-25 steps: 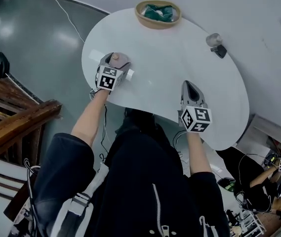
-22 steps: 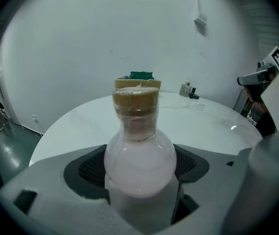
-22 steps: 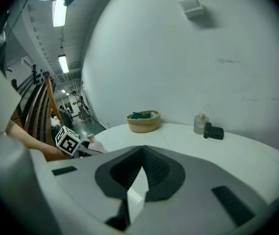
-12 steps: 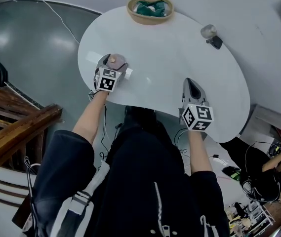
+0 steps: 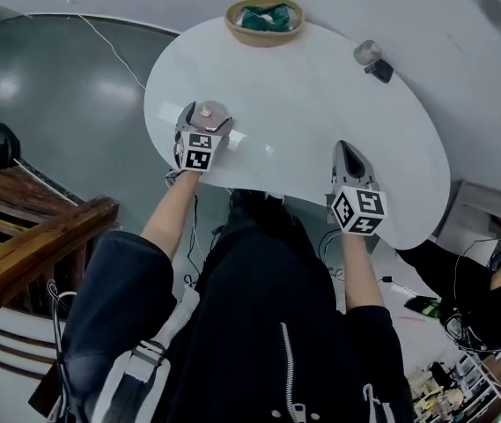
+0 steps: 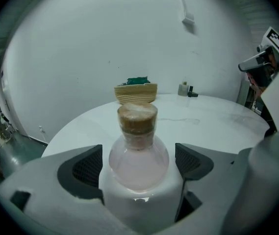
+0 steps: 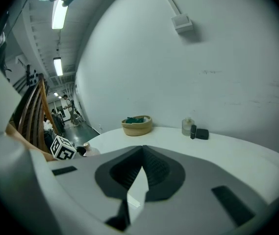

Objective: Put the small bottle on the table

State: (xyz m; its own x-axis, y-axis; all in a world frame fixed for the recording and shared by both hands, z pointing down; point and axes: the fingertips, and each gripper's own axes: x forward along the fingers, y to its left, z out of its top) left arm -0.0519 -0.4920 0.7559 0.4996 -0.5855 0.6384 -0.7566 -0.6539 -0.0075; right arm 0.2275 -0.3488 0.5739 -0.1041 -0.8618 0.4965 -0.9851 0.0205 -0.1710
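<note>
The small bottle (image 6: 138,155) is round, holds pale pink liquid and has a cork stopper. It stands upright between the jaws of my left gripper (image 6: 138,166), over the left part of the white table (image 5: 303,104). The jaws are opening, and a narrow gap shows between each dark pad (image 6: 88,168) and the glass. From the head view, the bottle's cork (image 5: 206,111) shows just ahead of my left gripper (image 5: 204,123). My right gripper (image 5: 349,152) rests near the table's front edge. Its jaws are shut with nothing between them, as also seen in the right gripper view (image 7: 141,153).
A woven basket (image 5: 264,20) with green contents sits at the table's far edge. A small glass bottle (image 5: 367,53) and a dark object (image 5: 382,70) stand at the far right. A wooden stair rail (image 5: 30,245) runs at the left. A wall lies behind the table.
Both grippers keep about the same places on the table while the head view shifts a little. The bottle stays between the left jaws.
</note>
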